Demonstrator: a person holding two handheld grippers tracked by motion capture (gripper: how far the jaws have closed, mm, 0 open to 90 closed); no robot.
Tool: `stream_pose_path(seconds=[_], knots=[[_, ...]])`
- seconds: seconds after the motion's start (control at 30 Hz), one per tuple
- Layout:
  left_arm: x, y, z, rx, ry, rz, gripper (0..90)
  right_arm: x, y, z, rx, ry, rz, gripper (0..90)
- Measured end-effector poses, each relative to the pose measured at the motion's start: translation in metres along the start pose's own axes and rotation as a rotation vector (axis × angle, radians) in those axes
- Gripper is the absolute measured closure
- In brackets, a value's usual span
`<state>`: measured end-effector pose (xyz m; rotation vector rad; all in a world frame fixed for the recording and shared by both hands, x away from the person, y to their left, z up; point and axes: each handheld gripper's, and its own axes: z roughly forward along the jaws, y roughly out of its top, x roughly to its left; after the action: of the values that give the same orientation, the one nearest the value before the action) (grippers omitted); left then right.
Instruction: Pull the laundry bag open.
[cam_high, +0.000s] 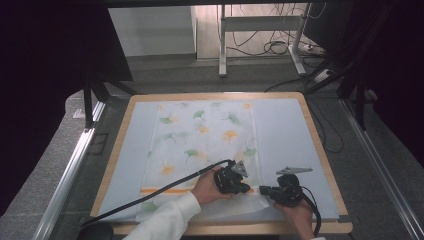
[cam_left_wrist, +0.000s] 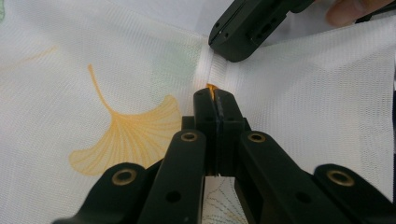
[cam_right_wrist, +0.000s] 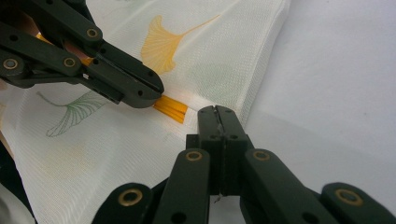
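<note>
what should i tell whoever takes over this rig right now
Left gripper: shut on the cloth at its orange stripe.
Right gripper: shut on the cloth near its right edge.
Cloth: white mesh with ginkgo leaves, spread on the table, near edge bunched between the grippers.
Done: both grips taken.
Left: probably folding or smoothing the cloth; nothing shows a fold yet.

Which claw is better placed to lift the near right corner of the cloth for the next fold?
Probably the right claw: its shut tips sit at the right edge of the cloth, beside that corner. The left claw pinches the fabric farther in, at the orange stripe.
</note>
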<state>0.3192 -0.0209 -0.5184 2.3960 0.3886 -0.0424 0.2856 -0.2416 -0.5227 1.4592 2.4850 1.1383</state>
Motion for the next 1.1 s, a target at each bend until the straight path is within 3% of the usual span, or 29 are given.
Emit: stream_pose_path(seconds=[0.4,0.57,0.87,1.1], knots=[[-0.001,-0.002,-0.004,0.029,0.023,0.001,90.0,0.0,0.0,0.0,-0.001,-0.002,-0.005,89.5],[0.002,-0.008,-0.01,0.025,0.01,-0.027,90.0,0.0,-0.001,-0.001,0.0,-0.002,-0.004,89.5],[0.007,-0.018,-0.019,0.021,0.011,-0.042,90.0,0.001,-0.001,0.0,-0.001,-0.004,-0.001,89.5],[0.003,-0.02,-0.022,0.046,0.045,-0.021,90.0,0.001,-0.001,0.0,-0.001,-0.003,-0.004,89.5]])
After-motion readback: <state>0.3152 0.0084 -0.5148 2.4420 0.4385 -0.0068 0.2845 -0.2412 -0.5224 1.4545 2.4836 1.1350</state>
